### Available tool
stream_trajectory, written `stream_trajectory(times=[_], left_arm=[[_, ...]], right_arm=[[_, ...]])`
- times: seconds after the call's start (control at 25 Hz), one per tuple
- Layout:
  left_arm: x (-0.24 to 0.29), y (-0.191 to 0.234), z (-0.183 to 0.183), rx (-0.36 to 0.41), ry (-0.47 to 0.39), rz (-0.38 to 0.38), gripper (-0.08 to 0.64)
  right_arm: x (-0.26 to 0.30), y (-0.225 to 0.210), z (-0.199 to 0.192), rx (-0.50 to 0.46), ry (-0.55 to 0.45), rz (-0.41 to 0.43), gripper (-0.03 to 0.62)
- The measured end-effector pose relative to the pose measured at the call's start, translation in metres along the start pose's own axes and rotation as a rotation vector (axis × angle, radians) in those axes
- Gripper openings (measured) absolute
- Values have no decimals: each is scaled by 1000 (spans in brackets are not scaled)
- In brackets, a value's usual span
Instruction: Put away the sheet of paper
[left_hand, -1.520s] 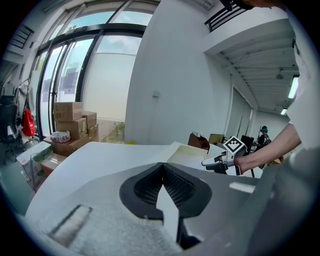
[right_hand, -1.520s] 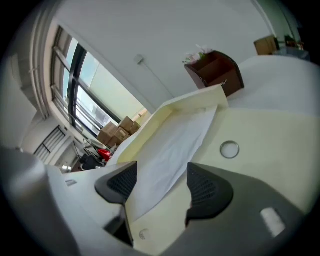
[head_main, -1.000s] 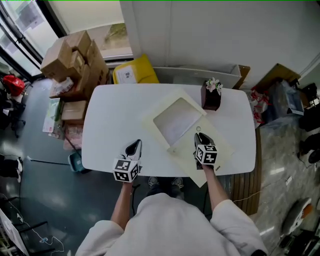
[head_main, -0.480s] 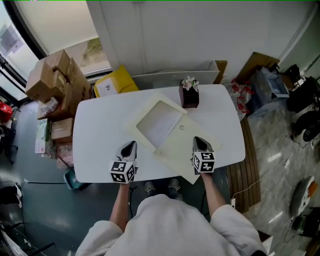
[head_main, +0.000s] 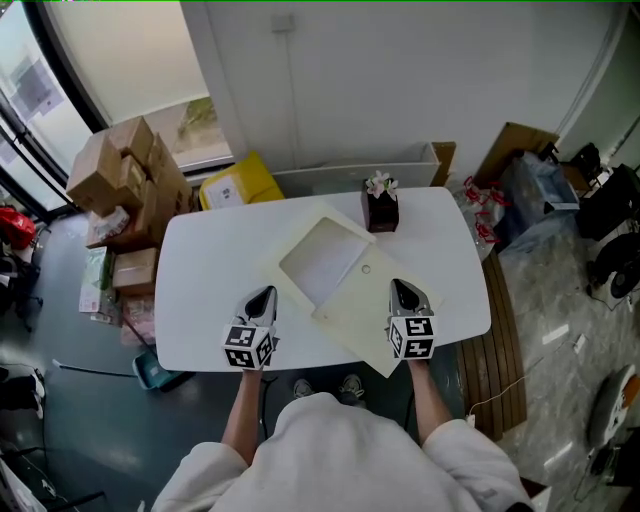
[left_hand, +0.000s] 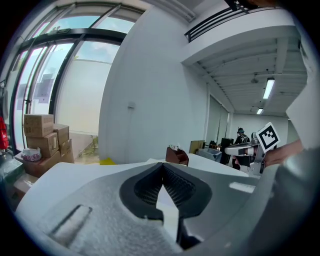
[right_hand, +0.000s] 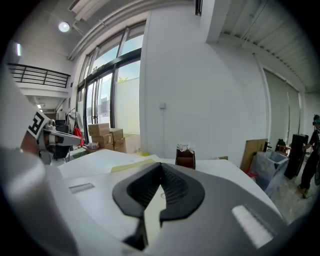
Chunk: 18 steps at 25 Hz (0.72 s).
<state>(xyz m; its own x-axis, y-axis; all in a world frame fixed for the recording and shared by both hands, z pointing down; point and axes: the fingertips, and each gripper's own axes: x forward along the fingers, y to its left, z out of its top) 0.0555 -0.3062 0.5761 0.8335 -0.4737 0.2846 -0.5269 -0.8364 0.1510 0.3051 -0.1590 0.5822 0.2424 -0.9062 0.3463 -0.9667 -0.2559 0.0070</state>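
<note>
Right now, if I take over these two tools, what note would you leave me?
Left tool: shut, empty, at the table's near edge.
Right tool: shut, empty, over the near part of the folder.
Sheet of paper: at the folder's far end; whether in it or on it, I cannot tell.
Done: unclear.
Left: probably make sure the sheet is fully inside.

Head view steeply down; gripper views low, forward (both share table (head_main: 200, 270)).
</note>
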Motion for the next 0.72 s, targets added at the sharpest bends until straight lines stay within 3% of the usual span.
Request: stream_trajectory(times=[0.32,0.72], left_arm=[[-16,0,13,26,-30,25,2],[-22,0,29,42,-75,47,3]], right_arm=[[-9,10,40,-21,-97,15,2],[-9,17,57,-36,-147,39,1]])
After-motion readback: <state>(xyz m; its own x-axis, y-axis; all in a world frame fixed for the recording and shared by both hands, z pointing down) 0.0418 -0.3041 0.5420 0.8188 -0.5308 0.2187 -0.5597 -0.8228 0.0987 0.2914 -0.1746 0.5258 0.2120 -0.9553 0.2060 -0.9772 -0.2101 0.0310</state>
